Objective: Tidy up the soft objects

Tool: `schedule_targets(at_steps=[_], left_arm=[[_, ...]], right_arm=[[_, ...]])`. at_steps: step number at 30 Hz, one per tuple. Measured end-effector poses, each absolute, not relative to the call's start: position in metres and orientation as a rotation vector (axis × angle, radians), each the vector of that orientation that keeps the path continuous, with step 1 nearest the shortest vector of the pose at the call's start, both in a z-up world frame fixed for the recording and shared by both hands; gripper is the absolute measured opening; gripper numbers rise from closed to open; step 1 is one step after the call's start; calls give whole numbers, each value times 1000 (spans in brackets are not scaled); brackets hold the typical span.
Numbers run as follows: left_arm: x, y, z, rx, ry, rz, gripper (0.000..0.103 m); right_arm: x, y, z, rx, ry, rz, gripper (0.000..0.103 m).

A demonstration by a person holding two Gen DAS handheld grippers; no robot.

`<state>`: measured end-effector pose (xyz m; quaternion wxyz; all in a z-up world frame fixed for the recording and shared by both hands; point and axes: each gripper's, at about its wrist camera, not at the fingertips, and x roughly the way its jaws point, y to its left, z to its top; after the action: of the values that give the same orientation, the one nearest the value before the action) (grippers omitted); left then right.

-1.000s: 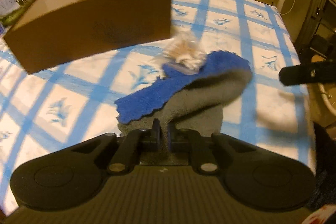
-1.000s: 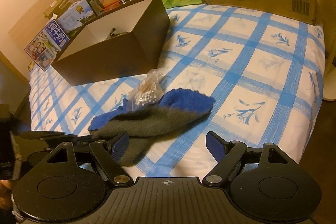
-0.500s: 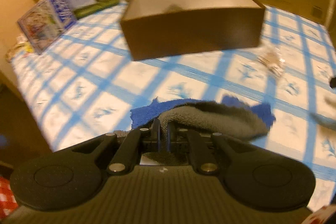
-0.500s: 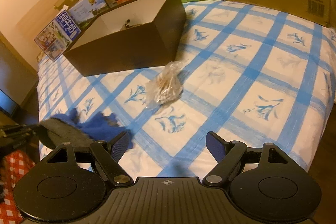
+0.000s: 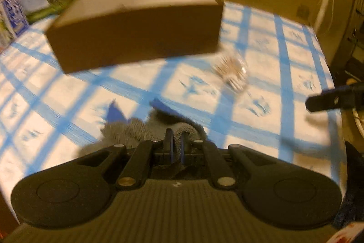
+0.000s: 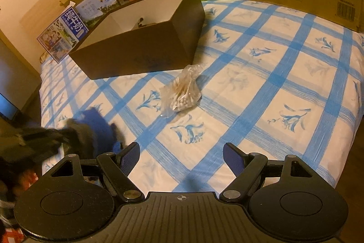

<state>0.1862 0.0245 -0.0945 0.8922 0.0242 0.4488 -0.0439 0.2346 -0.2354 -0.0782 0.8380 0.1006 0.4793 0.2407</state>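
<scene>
Blue-checked bed (image 6: 261, 88), cartons stacked behind, dim warm light. My left gripper (image 5: 176, 144) is clenched on the grey-and-blue cloth (image 5: 134, 129), which bunches just ahead of the jaws, low over the sheet. The open dark box (image 5: 136, 38) lies ahead and slightly left, its long side facing me; that's where the cloth likely goes. My right gripper (image 6: 180, 156) hangs released, nothing between the jaws. The bag of cotton swabs (image 6: 182, 92) sits straight ahead of it, beside the box's near corner, so right is nearer. Left view blurred.
</scene>
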Motion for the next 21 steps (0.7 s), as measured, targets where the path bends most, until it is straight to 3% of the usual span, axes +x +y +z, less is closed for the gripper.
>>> schedule_targets(at_steps=[5,10,16,18,21], left_arm=[[185,22,-119,24,993,-94,10],[172,37,-105,-65,1006,-88,13],[153,56,-77,-96,978,-39,26],[151,65,-78,-125,986,-20,35],[155,74,-91,-172,1031,15,38]], right_arm=[[235,-240,-80,222,1020,499,80],[236,-239,-84,231,1031,500,80],[235,-235,-87,229,1037,513,80],[236,-236,-88,236,1041,510,80],[236,-235,-90,239,1045,509,80]])
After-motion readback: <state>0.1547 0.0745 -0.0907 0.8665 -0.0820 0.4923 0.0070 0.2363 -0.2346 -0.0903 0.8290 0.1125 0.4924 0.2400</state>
